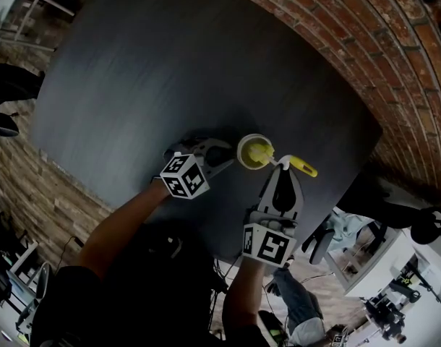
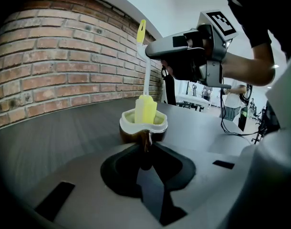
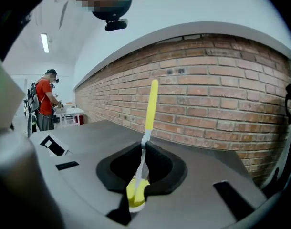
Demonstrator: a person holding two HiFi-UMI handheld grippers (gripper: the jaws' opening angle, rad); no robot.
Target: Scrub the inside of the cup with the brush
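Both forearms reach forward, side by side; left gripper clamps the cup by its handle; right gripper pinches the brush stem, head down inside the cup.

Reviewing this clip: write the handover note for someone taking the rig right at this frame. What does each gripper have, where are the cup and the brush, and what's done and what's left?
Left gripper: shut on the handle of the cup, steadying it upright on the dark table.
Right gripper: shut on the thin shaft of the brush, which stands nearly upright.
Things: the brush's yellow end is down inside the cup, its long handle sticking up out of the rim.
Done: cup secured, brush inserted.
Left: scrub the inside walls and bottom. The pictures don't show how much has been scrubbed, so treat it as not finished.
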